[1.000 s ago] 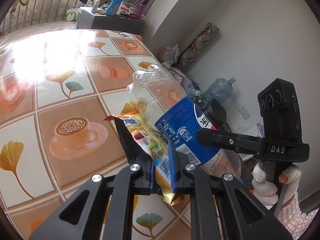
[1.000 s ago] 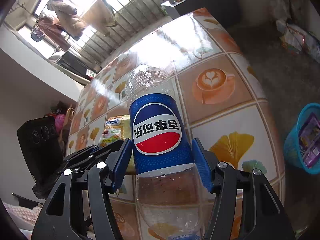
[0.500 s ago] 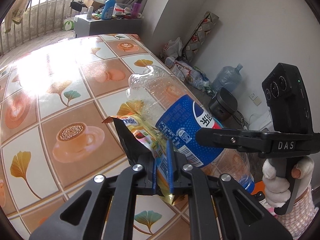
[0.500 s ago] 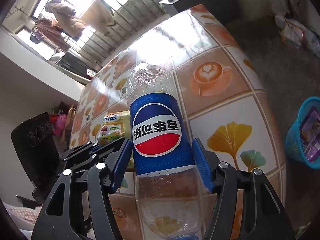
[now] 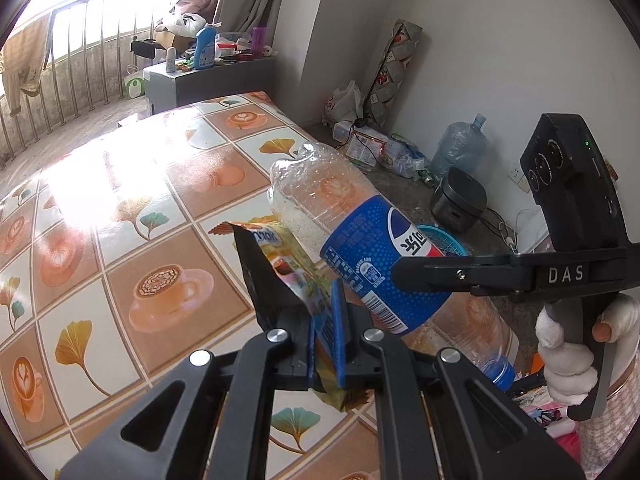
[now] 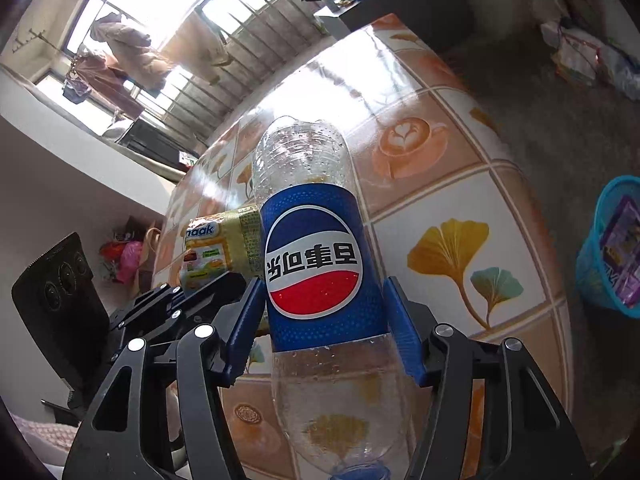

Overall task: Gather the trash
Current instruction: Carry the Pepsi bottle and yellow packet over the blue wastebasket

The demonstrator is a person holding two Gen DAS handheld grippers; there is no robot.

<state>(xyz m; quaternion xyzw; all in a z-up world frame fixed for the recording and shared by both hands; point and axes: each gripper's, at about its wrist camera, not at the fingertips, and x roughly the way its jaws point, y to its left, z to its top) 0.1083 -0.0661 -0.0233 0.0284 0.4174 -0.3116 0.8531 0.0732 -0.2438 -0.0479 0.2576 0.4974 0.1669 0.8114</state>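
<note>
My left gripper is shut on a yellow snack wrapper, which sticks up between its blue pads above the table. In the right wrist view the same wrapper shows at the left, beside the left gripper's black fingers. My right gripper is shut on an empty clear Pepsi bottle with a blue label, held by its middle with the base pointing away. From the left wrist view the bottle lies slanted just right of the wrapper, under the right gripper's black finger.
A table with a coffee-cup and ginkgo-leaf cloth lies below both grippers. A blue basket with wrappers inside stands on the floor past the table's right edge. A rice cooker, a water jug and bags line the wall.
The left gripper has lifted and rolled with the wrapper, so more of the room and floor shows behind it. The right gripper and the bottle have stayed almost still.
</note>
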